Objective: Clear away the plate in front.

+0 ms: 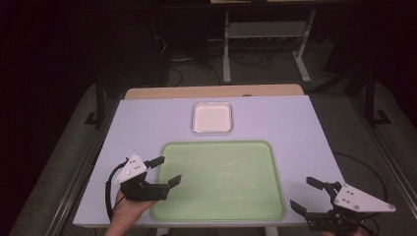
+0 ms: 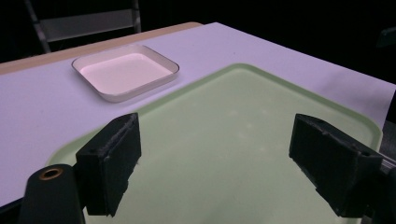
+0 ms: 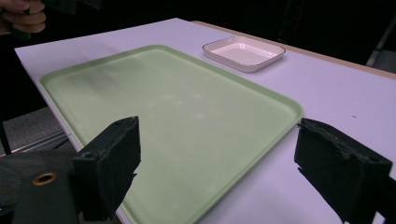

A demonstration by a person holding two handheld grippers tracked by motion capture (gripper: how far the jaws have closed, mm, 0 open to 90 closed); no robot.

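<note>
A pale green tray lies bare in the middle of the white table, also seen as the green tray and the green tray. Behind it sits a small white square dish, the same dish and dish in the gripper views. My left gripper hovers open at the tray's left edge, jaws wide apart with nothing between them. At the table's front right corner my right gripper is open too, just off the tray's right rim.
The white table top ends in a wooden strip at the back. Beyond it stand a metal frame's legs and cables on a dark floor. A hand holding the other gripper shows in the right gripper view.
</note>
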